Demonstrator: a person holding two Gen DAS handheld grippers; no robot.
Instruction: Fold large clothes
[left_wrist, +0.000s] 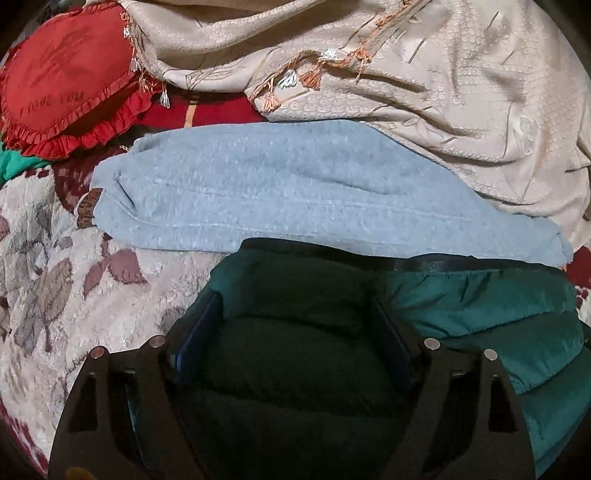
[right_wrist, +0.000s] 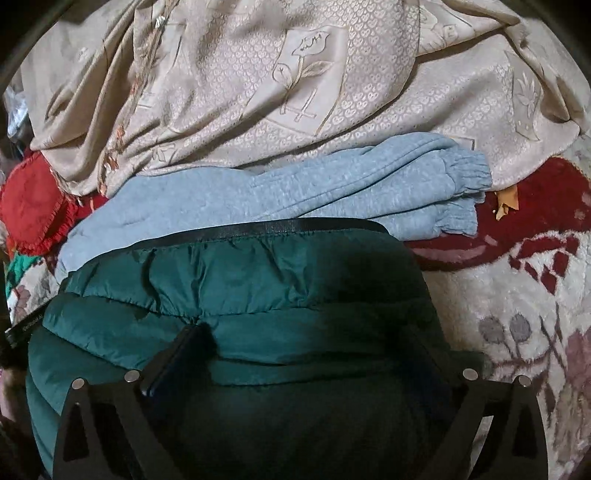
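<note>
A dark green quilted jacket (left_wrist: 480, 306) (right_wrist: 258, 280) with a black hem band lies bundled on a floral blanket (left_wrist: 74, 280) (right_wrist: 517, 314). My left gripper (left_wrist: 295, 310) hangs over the jacket's left end. Its jaws stand apart, green fabric lies in the gap below them, and the pads show no pinch. My right gripper (right_wrist: 303, 332) hovers over the jacket's middle with its jaws spread very wide and nothing clamped between them. Much of the jacket under both grippers is in shadow.
A folded grey-blue pair of sweatpants (left_wrist: 295, 192) (right_wrist: 332, 192) lies just behind the jacket. Beyond it is a heap of beige patterned cloth (left_wrist: 461, 92) (right_wrist: 258, 92) with tassels. A red frilled cushion (left_wrist: 62, 85) (right_wrist: 33, 210) sits at the far left.
</note>
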